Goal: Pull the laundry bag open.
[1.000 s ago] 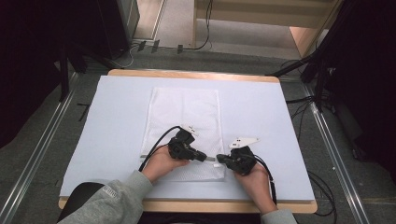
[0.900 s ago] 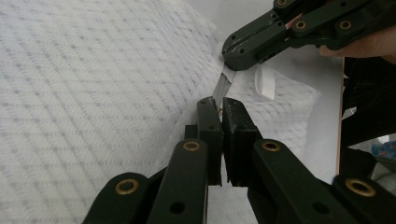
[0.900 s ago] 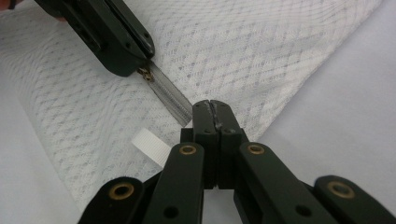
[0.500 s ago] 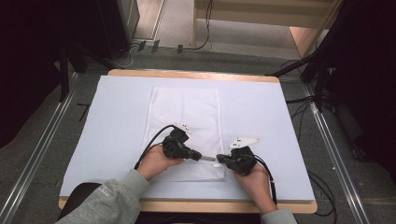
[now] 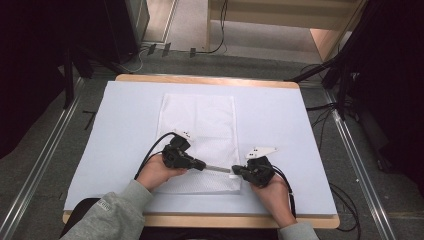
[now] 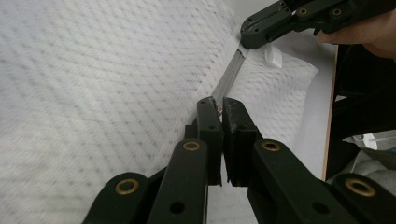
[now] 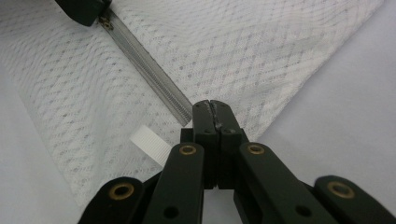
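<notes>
Left claw (image 6: 219, 103) hides zipper pull.

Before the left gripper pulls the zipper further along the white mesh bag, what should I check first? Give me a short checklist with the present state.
1. Left gripper shut on the small brass zipper slider: ok.
2. Right gripper shut on the bag's corner at the grey zipper's end: ok.
3. Zipper track between the grippers straight: ok.
4. White mesh laundry bag flat on the white table cover: ok.
5. White ribbed tab free of the jaws: ok.
6. Slider grip firm enough: cannot tell.
</notes>
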`<control>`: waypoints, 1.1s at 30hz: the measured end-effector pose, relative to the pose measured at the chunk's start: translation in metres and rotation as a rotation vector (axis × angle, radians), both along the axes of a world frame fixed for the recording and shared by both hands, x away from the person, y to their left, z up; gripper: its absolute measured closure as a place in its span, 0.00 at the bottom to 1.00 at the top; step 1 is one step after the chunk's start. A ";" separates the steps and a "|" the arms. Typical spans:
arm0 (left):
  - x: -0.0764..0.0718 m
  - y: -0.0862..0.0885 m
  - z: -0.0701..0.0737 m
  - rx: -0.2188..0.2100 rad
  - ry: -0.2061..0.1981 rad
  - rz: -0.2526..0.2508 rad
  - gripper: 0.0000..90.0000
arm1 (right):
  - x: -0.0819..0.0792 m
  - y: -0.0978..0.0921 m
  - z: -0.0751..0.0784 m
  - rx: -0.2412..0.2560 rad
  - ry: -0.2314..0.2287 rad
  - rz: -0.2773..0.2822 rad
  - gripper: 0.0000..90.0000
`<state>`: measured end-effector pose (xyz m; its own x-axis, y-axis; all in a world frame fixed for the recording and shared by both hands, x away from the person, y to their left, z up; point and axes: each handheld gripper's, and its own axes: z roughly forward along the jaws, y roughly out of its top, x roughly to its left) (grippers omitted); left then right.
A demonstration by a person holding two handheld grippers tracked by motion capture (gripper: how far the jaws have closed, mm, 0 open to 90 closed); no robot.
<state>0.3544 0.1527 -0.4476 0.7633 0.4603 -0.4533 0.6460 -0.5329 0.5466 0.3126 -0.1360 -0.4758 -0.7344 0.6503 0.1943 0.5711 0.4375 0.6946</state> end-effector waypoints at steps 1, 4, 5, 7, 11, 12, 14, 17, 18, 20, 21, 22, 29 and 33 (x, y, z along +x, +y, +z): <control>0.000 0.003 0.000 -0.003 0.003 0.005 0.98 | 0.000 0.000 0.000 0.001 0.001 0.000 1.00; -0.001 0.010 0.000 -0.013 0.010 0.017 0.98 | -0.001 -0.001 -0.001 0.007 -0.005 0.001 1.00; -0.001 0.014 0.000 -0.016 0.013 0.025 0.98 | -0.001 -0.001 -0.001 0.007 -0.006 0.004 1.00; -0.001 0.017 0.000 -0.012 0.012 0.030 0.98 | 0.000 -0.001 -0.001 0.004 -0.008 0.011 1.00; -0.003 0.025 0.002 -0.015 0.012 0.043 0.98 | 0.000 -0.001 -0.001 0.003 -0.007 0.014 1.00; -0.004 0.027 0.002 -0.011 0.008 0.042 0.98 | 0.000 -0.001 0.000 0.002 -0.006 0.016 1.00; -0.005 0.032 0.002 -0.011 0.011 0.050 0.98 | 0.001 -0.001 -0.001 0.006 -0.003 0.017 1.00; -0.006 0.037 0.003 -0.005 0.009 0.051 0.98 | 0.002 -0.001 -0.001 0.009 -0.004 0.023 1.00; -0.007 0.038 0.003 -0.004 0.009 0.059 0.98 | 0.002 -0.001 -0.001 0.007 -0.004 0.024 1.00; -0.007 0.042 0.003 0.002 0.009 0.066 0.98 | 0.002 -0.001 0.000 0.004 -0.001 0.025 1.00; -0.007 0.044 0.003 0.006 0.012 0.067 0.98 | 0.002 0.000 0.000 0.004 -0.002 0.025 1.00; -0.007 0.047 0.003 0.004 0.012 0.074 0.98 | 0.002 0.000 0.000 0.003 -0.002 0.025 1.00; -0.011 0.073 0.006 0.008 0.015 0.110 0.98 | 0.002 0.000 0.000 -0.002 0.004 0.025 1.00; -0.013 0.090 0.008 0.004 0.003 0.128 0.98 | 0.002 0.000 0.000 -0.003 0.005 0.024 1.00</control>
<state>0.3410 0.2427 -0.4394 0.6966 0.5559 -0.4536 0.7108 -0.4483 0.5420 0.3146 -0.1358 -0.4754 -0.7490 0.6328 0.1964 0.5640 0.4533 0.6902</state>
